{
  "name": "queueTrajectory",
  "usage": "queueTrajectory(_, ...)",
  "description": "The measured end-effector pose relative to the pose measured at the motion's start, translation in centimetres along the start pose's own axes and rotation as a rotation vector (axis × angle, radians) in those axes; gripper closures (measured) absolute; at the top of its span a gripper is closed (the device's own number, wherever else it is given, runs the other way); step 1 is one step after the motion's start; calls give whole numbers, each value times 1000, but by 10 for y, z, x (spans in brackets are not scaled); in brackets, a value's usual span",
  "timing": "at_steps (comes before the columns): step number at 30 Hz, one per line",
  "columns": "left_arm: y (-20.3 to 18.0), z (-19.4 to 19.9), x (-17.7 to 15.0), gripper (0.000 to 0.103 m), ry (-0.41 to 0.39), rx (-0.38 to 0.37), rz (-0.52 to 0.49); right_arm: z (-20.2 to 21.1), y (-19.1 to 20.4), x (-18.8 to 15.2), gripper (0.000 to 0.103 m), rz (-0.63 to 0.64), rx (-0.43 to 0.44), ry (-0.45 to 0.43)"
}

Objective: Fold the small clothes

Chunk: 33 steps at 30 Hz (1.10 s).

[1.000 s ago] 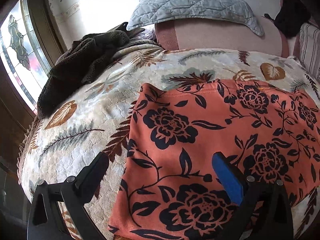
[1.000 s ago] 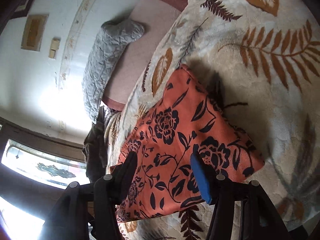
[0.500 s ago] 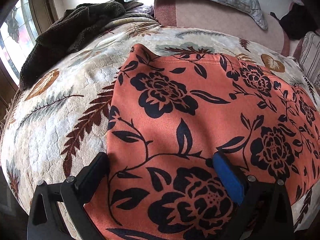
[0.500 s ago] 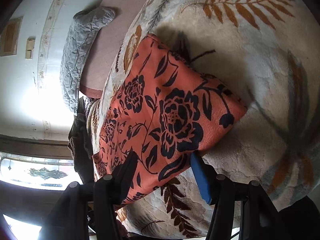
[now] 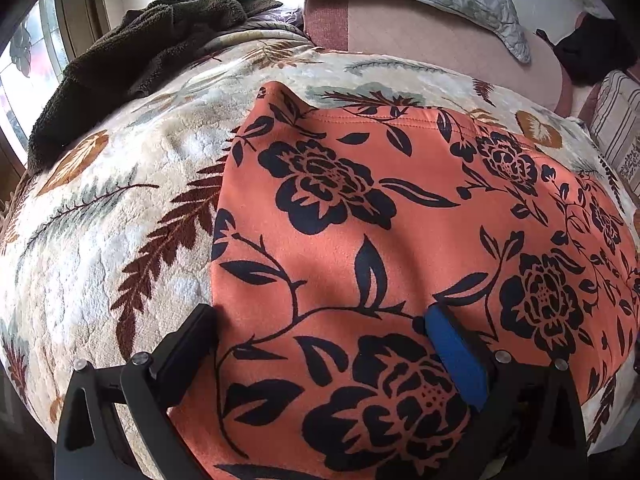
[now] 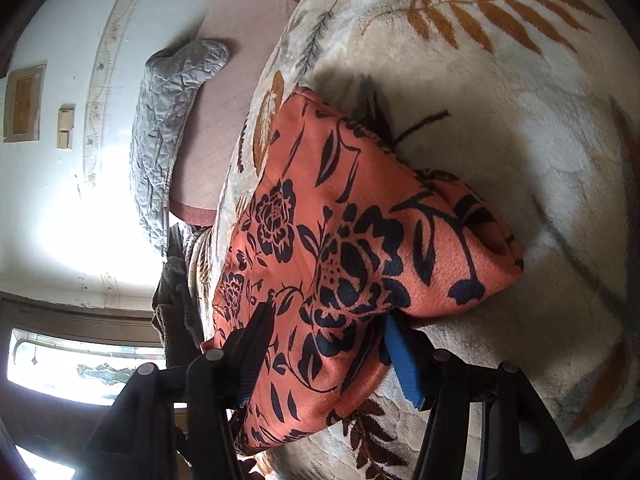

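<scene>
Leaf-print blanket (image 5: 100, 240) covers the bed, plush and soft. On it lies the orange floral garment (image 5: 400, 220), spread flat at its left half, its right end lifted into a puffed fold.

Risk, as I judge it: the blanket pile is deep and gives way, so a low finger could pinch blanket along with cloth and drag it into the fold. The raised right end looks loosely bunched; if the grip there is shallow, the layers may slip apart and the fold land crooked. With only one end lifted, the far corners could skew.

Left gripper (image 5: 320, 320): jaws spread wide, straddling the near left edge, nothing pinched. Its left finger sits at the garment's edge; whether it touches I cannot tell.

Right gripper (image 6: 326, 328): fingers on either side of the lifted end, cloth passing between them. Jaws narrowed; a firm clamp I cannot confirm.

Against a second ago: the left gripper has come closer and lower over the cloth. The right end, then flat, is now raised and rounded.
</scene>
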<state>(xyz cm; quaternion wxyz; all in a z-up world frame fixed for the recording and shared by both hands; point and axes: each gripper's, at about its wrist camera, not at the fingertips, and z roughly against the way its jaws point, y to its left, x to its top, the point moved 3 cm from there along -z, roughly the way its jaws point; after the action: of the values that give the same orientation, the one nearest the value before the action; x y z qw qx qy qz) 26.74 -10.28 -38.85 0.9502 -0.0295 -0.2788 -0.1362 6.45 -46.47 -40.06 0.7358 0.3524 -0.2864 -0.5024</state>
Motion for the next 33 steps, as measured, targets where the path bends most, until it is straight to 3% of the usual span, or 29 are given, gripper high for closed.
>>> queueTrajectory(10, 1, 1, -2, 0, -2, -6, 19, 23, -22, -34, 43, -25, -11, 46)
queueTrajectory(21, 2, 4, -6, 0, 18, -31, 20, 9, -21, 1, 43, -108, 46, -87)
queueTrajectory(22, 3, 4, -6, 0, 20, -35, 18, 14, -21, 5, 43, -108, 40, -103)
queueTrajectory(26, 7, 7, -3, 0, 52, -50, 16, 74, -19, 20, 42, -89, -45, -383)
queueTrajectory(29, 10, 19, 1, 0, 31, -16, 21, 92, 12, 15, 42, 80, -34, -414)
queueTrajectory(31, 10, 33, 5, 0, -45, 25, 5, 85, 37, 2, 42, 237, -58, -382)
queueTrajectory(33, 11, 40, 7, 0, -82, 51, -3, 64, 50, -9, 42, 317, -45, -294)
